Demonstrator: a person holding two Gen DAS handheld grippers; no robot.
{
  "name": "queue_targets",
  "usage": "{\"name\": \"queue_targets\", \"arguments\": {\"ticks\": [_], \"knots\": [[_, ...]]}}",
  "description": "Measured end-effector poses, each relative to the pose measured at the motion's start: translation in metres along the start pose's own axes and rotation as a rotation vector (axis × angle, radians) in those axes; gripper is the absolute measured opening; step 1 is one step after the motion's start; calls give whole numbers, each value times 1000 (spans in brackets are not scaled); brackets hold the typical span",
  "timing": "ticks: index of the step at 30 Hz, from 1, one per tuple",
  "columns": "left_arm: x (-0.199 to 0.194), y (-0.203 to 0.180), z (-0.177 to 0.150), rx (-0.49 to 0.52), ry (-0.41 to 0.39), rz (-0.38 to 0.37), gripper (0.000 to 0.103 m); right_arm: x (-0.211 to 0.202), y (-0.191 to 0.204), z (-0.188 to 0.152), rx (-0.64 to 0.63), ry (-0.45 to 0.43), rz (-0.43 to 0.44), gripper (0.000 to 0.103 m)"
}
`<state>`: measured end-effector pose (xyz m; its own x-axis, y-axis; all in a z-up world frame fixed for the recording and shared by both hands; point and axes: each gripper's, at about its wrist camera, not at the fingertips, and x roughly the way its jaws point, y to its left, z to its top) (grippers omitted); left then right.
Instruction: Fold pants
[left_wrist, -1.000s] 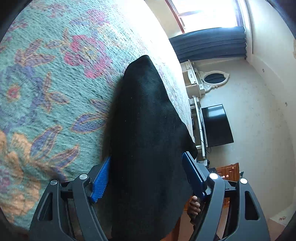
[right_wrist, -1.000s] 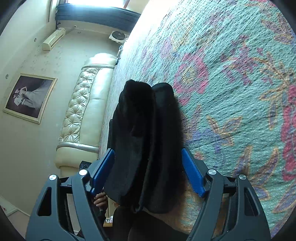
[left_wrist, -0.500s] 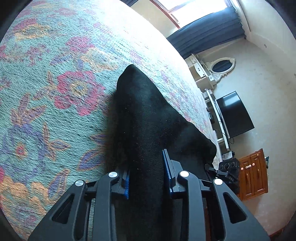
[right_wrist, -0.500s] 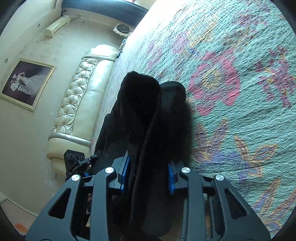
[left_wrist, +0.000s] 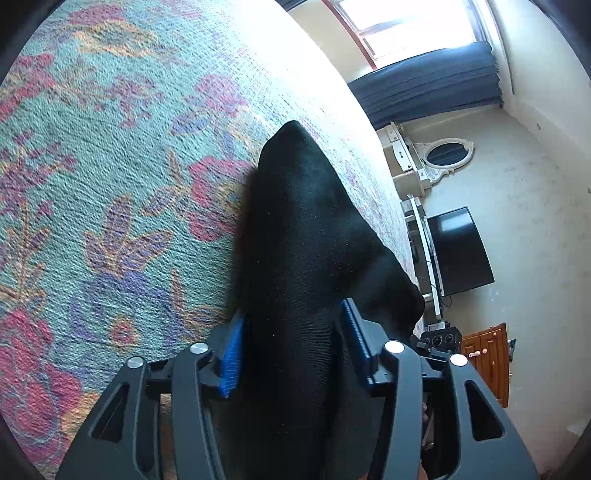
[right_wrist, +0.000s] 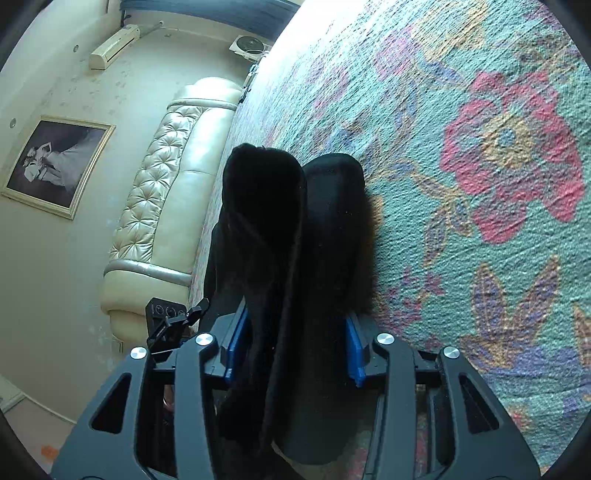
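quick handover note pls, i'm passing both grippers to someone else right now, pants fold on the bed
Left gripper: jaws opening, black fabric pants between the blue pads, a gap showing on the right pad's side.
Right gripper: jaws opening too, straddling the doubled-up end of the pants, where two layers lie side by side.
Pants lie as a long narrow bundle on the teal floral bedspread, close to the bed's edge.
Done: the lengthwise fold looks made.
Left: probably let go fully, then fold the bundle across its length and flatten it.
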<state>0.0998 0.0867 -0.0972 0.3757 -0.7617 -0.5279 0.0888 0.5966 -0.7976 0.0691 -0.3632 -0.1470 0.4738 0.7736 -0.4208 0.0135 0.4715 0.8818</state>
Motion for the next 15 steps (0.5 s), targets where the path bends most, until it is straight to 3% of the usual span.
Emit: {"name": "queue_targets", "arguments": {"ticks": [3,7,15], "knots": [[-13,-11,7,61,-28,-40,73,-18,1,0,-8,-36,41,78],[-7,-13,25,66,-35,-28,75,-23,-6,15,-6,-71,17,80],[44,-2,59,1,7,-4,75,8,-5,57,23,-90,42,85]]}}
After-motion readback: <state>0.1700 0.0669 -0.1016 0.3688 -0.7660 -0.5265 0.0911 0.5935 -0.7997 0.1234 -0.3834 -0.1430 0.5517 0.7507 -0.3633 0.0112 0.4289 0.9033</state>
